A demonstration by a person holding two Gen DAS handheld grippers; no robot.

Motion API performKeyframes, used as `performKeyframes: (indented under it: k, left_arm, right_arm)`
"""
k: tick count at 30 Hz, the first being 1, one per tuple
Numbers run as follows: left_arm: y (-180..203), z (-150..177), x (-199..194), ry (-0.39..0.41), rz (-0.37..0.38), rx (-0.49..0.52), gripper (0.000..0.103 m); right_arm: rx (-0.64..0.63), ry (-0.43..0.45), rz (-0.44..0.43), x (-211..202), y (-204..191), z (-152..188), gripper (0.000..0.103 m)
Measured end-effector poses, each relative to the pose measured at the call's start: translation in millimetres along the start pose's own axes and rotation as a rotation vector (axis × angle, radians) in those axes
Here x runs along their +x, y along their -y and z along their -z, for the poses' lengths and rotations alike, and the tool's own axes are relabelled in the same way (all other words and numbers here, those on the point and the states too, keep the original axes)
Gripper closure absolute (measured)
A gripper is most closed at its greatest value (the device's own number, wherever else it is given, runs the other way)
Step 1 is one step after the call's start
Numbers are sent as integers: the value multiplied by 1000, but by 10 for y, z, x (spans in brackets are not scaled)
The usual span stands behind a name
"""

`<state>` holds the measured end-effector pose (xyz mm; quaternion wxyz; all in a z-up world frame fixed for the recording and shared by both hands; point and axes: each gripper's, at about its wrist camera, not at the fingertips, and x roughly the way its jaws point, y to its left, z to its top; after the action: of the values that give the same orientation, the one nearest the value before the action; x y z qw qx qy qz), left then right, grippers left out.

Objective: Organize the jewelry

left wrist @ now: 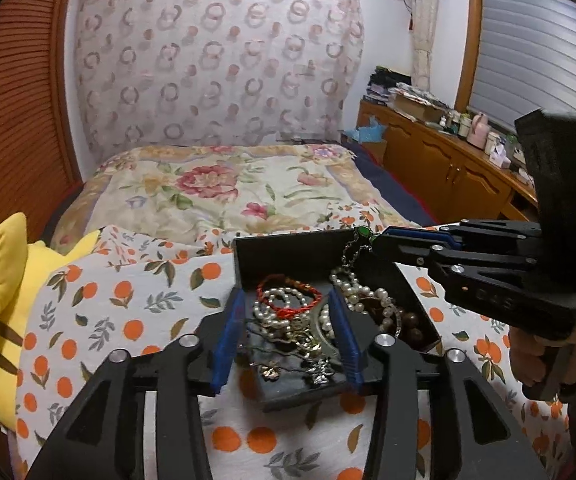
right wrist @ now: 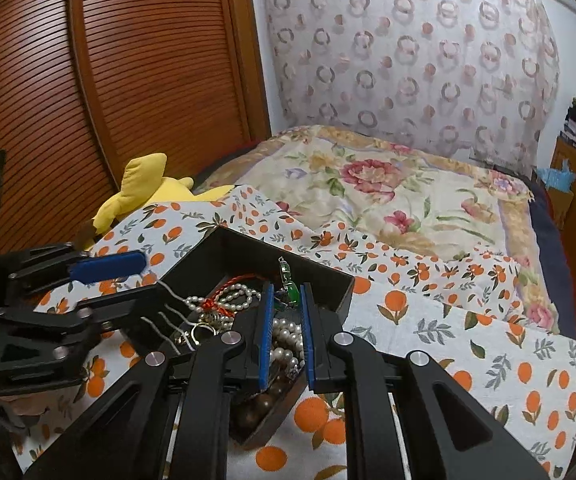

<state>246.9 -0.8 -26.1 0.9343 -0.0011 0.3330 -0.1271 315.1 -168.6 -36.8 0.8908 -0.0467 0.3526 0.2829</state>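
Note:
A black open box (left wrist: pixel 288 248) (right wrist: pixel 328 276) sits on the orange-print cloth and holds tangled jewelry: pearl strands (left wrist: pixel 352 284) (right wrist: pixel 288 336), a red cord bracelet (left wrist: pixel 288 292) (right wrist: pixel 223 300), brown beads (left wrist: pixel 408 324) and small metal pieces. My right gripper (right wrist: pixel 286 296) (left wrist: pixel 376 238) is shut on a green-stone pendant necklace (left wrist: pixel 364 233) (right wrist: pixel 291 290), holding it above the box with its chain (left wrist: pixel 348 254) hanging in. My left gripper (left wrist: pixel 285 304) (right wrist: pixel 143 268) is open, its fingers straddling the near part of the box, holding nothing.
The box rests on an orange-fruit cloth (left wrist: pixel 127 300) (right wrist: pixel 468 320) over a floral bedspread (left wrist: pixel 227 188). A yellow plush toy (left wrist: pixel 11 292) (right wrist: pixel 143 188) lies at the left. A wooden slatted door (right wrist: pixel 127 60) stands left, a cluttered cabinet (left wrist: pixel 448 160) right.

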Motion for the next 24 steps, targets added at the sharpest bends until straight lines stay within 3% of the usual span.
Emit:
performKeyframes:
  k: [4, 7, 11, 15, 21, 24]
  left_arm:
    - [-7, 61, -100, 15, -37, 11, 41]
    - [-22, 107, -190, 35, -77, 16, 27]
    - [-44, 171, -302, 45, -99, 0, 14]
    - [-18, 224, -411, 51, -126, 1, 9]
    - [35, 389, -661, 78, -159, 2, 8]
    - [69, 476, -807, 93, -175, -7, 8]
  right_arm:
    - [12, 3, 4, 0, -7, 23, 87]
    - [15, 9, 11, -39, -36, 51, 81]
    - [23, 31, 24, -172, -75, 123, 65]
    - [38, 64, 76, -372, -132, 267, 36]
    - [71, 125, 132, -744, -243, 508, 10]
    - [87, 159, 143, -956, -309, 638, 4]
